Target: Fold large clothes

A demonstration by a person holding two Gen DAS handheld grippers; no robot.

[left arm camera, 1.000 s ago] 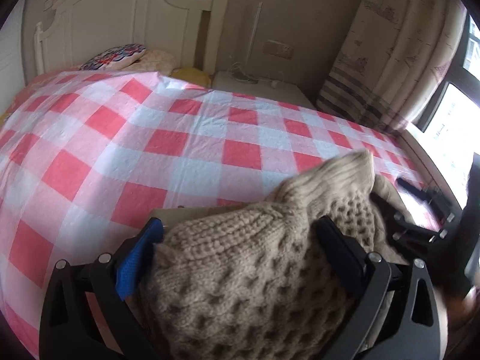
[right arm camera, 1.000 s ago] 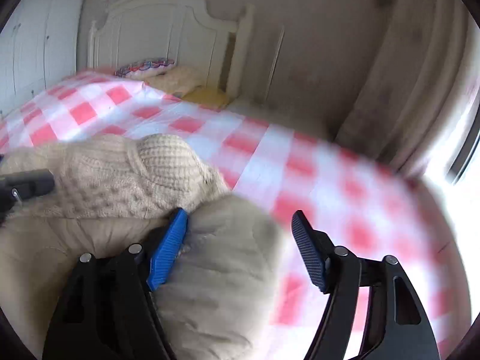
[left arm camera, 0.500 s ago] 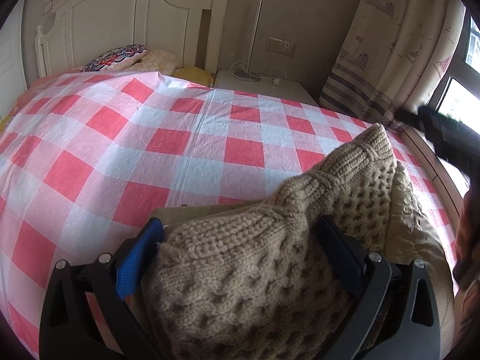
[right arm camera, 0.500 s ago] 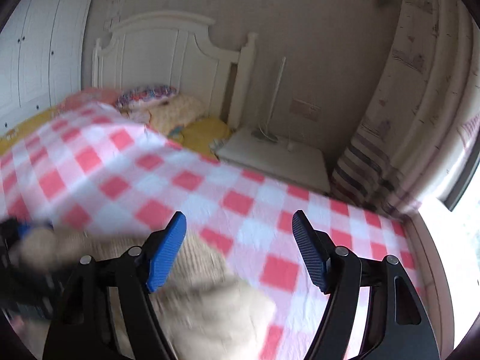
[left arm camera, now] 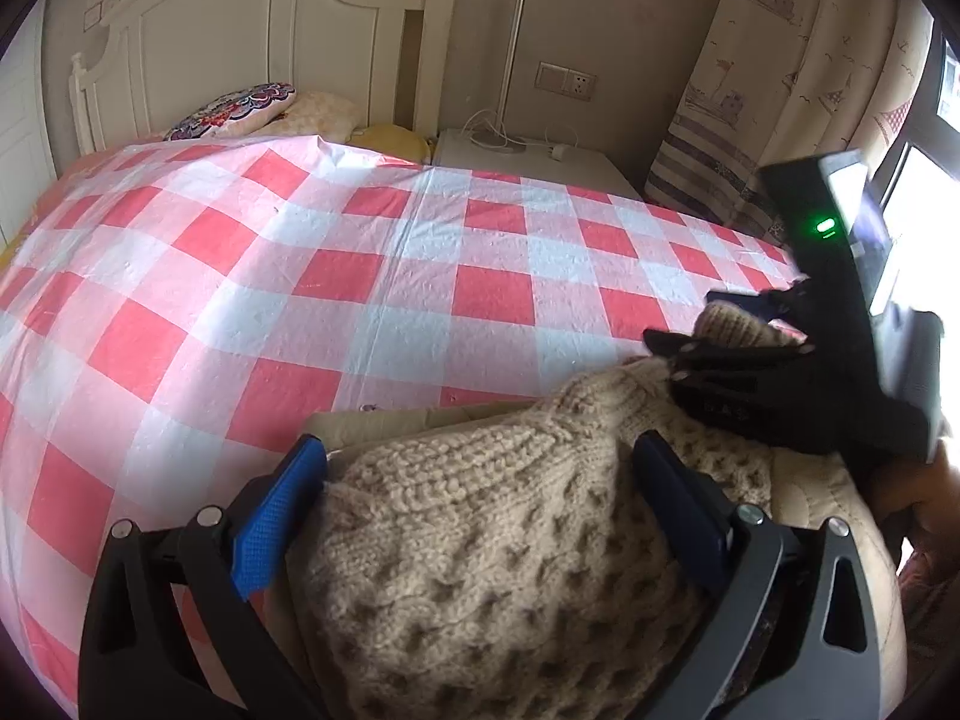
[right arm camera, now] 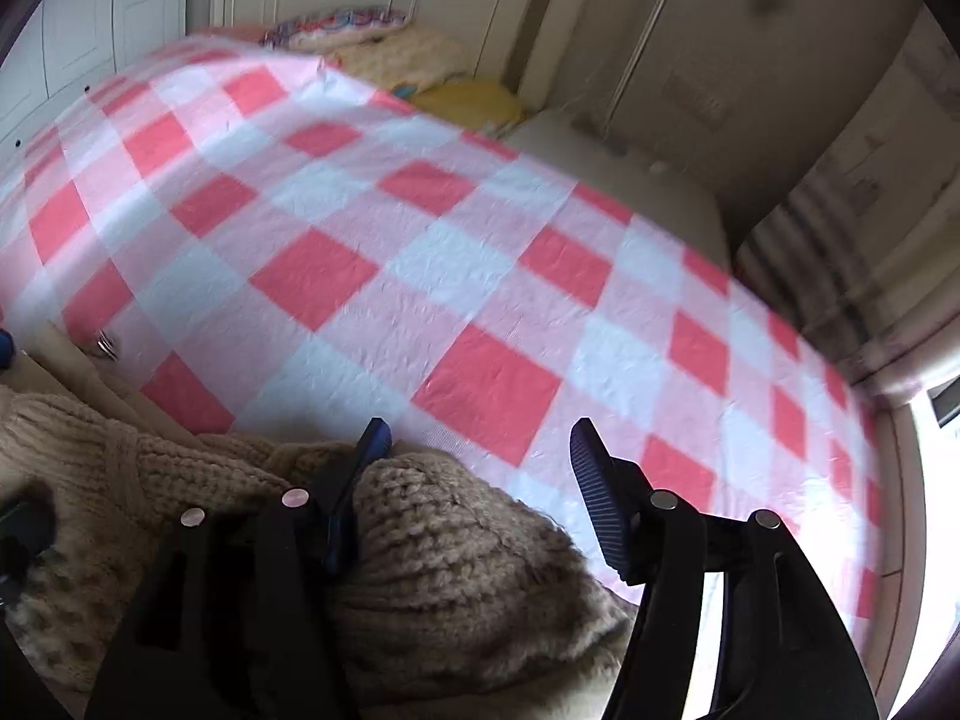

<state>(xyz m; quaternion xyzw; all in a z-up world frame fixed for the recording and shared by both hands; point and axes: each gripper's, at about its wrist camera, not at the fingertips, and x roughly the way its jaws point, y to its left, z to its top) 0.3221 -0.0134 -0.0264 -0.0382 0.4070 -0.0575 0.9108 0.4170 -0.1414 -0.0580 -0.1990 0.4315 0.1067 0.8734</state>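
A beige cable-knit sweater [left arm camera: 480, 540] lies bunched at the near edge of the bed, on top of a pale quilted layer [left arm camera: 810, 492]. My left gripper [left arm camera: 480, 447] is shut on a thick wad of the knit, which fills the gap between its blue pads. At the right of the left wrist view my right gripper [left arm camera: 684, 318] straddles the sweater's ribbed cuff [left arm camera: 738, 324]. In the right wrist view the right gripper [right arm camera: 478, 438] has its jaws closing; the knit [right arm camera: 450, 540] lies between them against the left finger, with a gap to the right pad [right arm camera: 591, 480].
The bed wears a red-and-white check cover [left arm camera: 372, 276]. A white headboard [left arm camera: 270, 42] and pillows [left arm camera: 240, 111] are at the far end. A nightstand [left arm camera: 528, 159], a curtain [left arm camera: 780, 90] and a bright window [left arm camera: 924, 192] line the right side. A hand [left arm camera: 912, 510] holds the right gripper.
The right gripper lifted off the pale layer, swung up to the right, then came back down over the sweater's cuff. The raised sleeve end now lies lower. The left gripper has kept still.
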